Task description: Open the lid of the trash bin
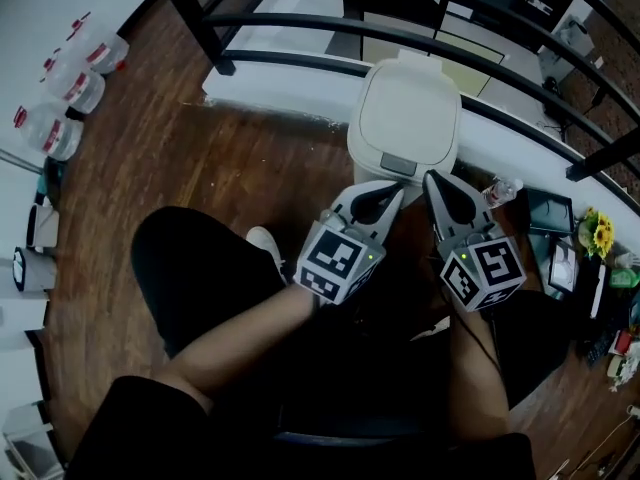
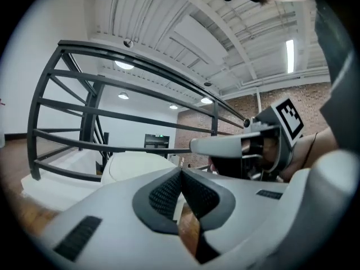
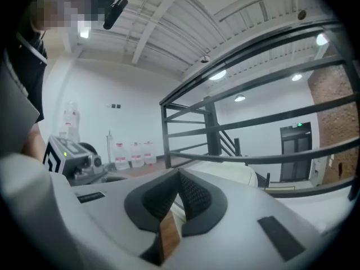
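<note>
Seen from above, a dark wooden floor (image 1: 200, 168) runs up to a black metal railing (image 1: 300, 23) on a white ledge. A white plastic trash bin (image 1: 372, 163) stands on the floor against that ledge, directly ahead of the seated person's knees. Its rounded lid (image 1: 408, 108) is down and closed. A small grey tab (image 1: 398, 165) sits at the middle of the lid's near edge.

The left gripper (image 1: 392, 194) and right gripper (image 1: 432, 180) hover side by side just short of that edge, both pointing at the bin. Each gripper's own view shows its ribbed pads pressed together at the tip with nothing between them. Neither touches the bin.

The lid looks light, stiff and smooth, so a pinch on its domed top would likely slip. It probably hinges at the far side. The best hold is likely the near edge at the grey tab, either pressed or hooked from beneath. The empty-looking bin may slide or tip if pushed hard.
</note>
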A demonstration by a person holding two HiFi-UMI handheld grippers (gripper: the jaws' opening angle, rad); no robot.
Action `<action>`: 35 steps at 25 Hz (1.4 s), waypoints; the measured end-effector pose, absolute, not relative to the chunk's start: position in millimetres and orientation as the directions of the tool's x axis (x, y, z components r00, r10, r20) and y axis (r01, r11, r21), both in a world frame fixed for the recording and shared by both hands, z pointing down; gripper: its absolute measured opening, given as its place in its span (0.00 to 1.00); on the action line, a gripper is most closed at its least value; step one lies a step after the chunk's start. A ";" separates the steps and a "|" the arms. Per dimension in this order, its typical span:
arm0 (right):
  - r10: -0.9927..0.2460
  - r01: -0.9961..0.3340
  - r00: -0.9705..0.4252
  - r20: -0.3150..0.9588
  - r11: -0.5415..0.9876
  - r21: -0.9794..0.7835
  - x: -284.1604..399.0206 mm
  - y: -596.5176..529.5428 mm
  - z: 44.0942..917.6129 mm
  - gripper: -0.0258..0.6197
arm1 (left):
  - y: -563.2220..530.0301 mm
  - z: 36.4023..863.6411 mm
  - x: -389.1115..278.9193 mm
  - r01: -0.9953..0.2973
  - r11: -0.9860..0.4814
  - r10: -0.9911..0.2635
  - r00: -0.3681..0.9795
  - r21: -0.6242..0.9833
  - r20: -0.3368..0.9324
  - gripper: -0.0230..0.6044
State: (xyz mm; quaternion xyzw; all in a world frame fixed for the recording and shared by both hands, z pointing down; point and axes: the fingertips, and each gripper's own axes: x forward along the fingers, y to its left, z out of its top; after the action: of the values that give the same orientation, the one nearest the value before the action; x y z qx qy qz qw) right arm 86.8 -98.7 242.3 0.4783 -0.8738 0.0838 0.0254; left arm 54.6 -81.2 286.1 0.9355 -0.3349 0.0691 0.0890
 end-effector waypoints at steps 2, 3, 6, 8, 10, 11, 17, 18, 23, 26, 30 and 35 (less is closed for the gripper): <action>-0.834 -0.839 -0.537 0.123 0.514 -0.179 94.1 -103.6 251.9 0.05 | -88.1 316.0 59.7 -0.653 -0.745 -0.620 0.754 0.137 0.218 0.10; -0.835 -0.838 -0.536 0.128 0.507 -0.200 96.8 -104.6 257.1 0.05 | -90.6 332.5 62.7 -0.657 -0.740 -0.618 0.749 0.147 0.238 0.10; -0.832 -0.836 -0.533 0.153 0.489 -0.250 99.6 -99.0 272.1 0.05 | -89.2 380.8 69.6 -0.669 -0.725 -0.609 0.733 0.162 0.303 0.10; -0.829 -0.833 -0.534 0.168 0.482 -0.271 97.3 -98.7 283.4 0.05 | -94.6 407.4 70.7 -0.686 -0.708 -0.612 0.715 0.169 0.339 0.10; -0.824 -0.837 -0.532 0.197 0.476 -0.269 95.1 -101.4 298.1 0.05 | -104.4 432.5 73.4 -0.697 -0.695 -0.608 0.700 0.175 0.375 0.10; -0.820 -0.840 -0.531 0.215 0.475 -0.263 93.8 -102.4 305.7 0.05 | -108.1 446.9 74.0 -0.702 -0.690 -0.603 0.693 0.177 0.395 0.10; -0.769 -0.851 -0.525 0.366 0.463 -0.248 86.8 -109.0 373.6 0.05 | -122.2 512.1 73.0 -0.736 -0.642 -0.588 0.652 0.214 0.478 0.10; -0.760 -0.854 -0.520 0.391 0.456 -0.250 85.6 -110.6 385.8 0.05 | -123.7 519.7 73.9 -0.737 -0.641 -0.584 0.650 0.215 0.486 0.10; -0.723 -0.871 -0.490 0.487 0.433 -0.232 79.2 -110.9 432.2 0.05 | -126.5 555.6 59.8 -0.749 -0.632 -0.557 0.617 0.198 0.556 0.10; -0.726 -0.881 -0.472 0.500 0.362 -0.306 79.4 -121.7 459.6 0.05 | -130.2 579.1 47.4 -0.757 -0.629 -0.544 0.590 0.176 0.597 0.10; -0.731 -0.888 -0.447 0.516 0.293 -0.354 79.6 -124.1 498.5 0.05 | -132.7 616.9 37.1 -0.770 -0.615 -0.527 0.563 0.172 0.636 0.10; -0.721 -0.888 -0.446 0.531 0.282 -0.363 81.7 -117.0 526.5 0.05 | -139.7 653.8 36.0 -0.792 -0.583 -0.522 0.537 0.183 0.663 0.10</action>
State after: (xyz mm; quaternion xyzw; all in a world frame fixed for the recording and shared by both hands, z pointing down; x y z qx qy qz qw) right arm 81.7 -117.0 526.5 0.5095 -0.7895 0.3154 0.1329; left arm 36.0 -139.7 653.8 0.8435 -0.3895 0.2825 0.2388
